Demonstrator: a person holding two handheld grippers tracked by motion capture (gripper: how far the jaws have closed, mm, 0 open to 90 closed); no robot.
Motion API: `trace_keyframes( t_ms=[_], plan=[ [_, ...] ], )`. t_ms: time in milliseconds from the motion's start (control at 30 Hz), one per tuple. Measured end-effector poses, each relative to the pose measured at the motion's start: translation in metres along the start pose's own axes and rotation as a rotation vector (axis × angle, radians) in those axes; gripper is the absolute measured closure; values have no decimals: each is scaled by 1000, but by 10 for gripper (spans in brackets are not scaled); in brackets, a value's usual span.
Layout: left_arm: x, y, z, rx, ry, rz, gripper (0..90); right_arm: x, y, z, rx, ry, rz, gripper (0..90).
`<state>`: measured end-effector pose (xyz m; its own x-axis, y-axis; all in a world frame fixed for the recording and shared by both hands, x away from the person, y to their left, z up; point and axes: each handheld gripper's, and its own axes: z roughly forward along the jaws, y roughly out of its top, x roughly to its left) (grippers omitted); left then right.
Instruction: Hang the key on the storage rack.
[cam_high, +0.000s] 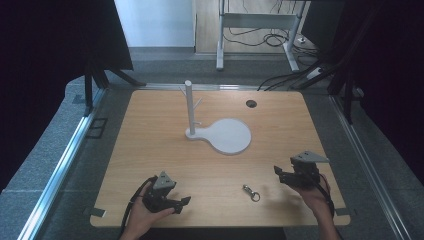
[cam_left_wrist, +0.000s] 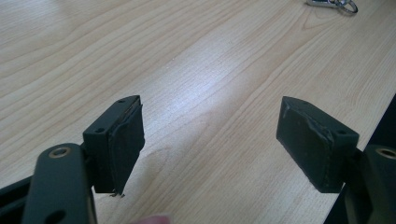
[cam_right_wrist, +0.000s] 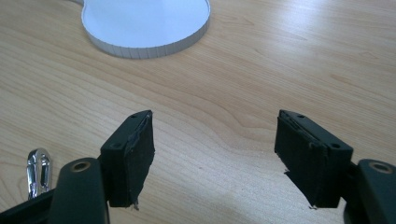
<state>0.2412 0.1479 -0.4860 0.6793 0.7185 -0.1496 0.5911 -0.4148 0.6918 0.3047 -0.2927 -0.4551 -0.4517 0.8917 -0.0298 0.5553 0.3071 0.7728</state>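
Both grippers, left (cam_high: 176, 204) & right (cam_high: 283, 173), gaping, empty; key clip (cam_high: 251, 192) near table's front edge looks light, slick metal — I'd pinch its body.

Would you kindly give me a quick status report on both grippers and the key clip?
Left gripper open, empty. Right gripper open, empty. Metal key clip flat on table between them, untouched. Nothing in the way.

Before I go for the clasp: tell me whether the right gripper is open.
Open: the right gripper has its jaws wide apart over bare table, holding nothing.
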Motion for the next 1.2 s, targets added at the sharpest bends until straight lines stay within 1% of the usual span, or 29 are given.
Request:
trace_keyframes(
  t_ms=[133,200,367,433,467,633,700,967,1033,1100,1200],
  plan=[
    [1,0,-2,-4,2,-10,235,-1,1,-2,-7,6,21,312],
    [2,0,-2,-5,2,-11,235,-2,2,-3,-6,22,28,328],
    [4,0,-6,-14,10,-19,235,-2,5,-3,10,45,20,344],
    [4,0,-8,-18,9,-19,235,-2,6,-3,16,62,17,353],
    [5,0,-9,-20,9,-20,235,-2,7,-3,23,70,13,353],
    [4,0,-9,-19,6,-18,235,1,16,-7,47,75,-29,356],
    [4,0,-9,-16,5,-17,235,2,20,-9,58,77,-48,358],
    [4,1,-8,-12,4,-15,235,6,44,-18,113,114,-112,387],
    [3,1,-8,-18,5,-20,235,9,50,-19,140,137,-115,392],
    [3,1,-9,-16,4,-17,235,11,54,-18,165,148,-122,398],
    [3,1,-9,-15,3,-15,235,17,59,-14,217,155,-153,407]
  ],
)
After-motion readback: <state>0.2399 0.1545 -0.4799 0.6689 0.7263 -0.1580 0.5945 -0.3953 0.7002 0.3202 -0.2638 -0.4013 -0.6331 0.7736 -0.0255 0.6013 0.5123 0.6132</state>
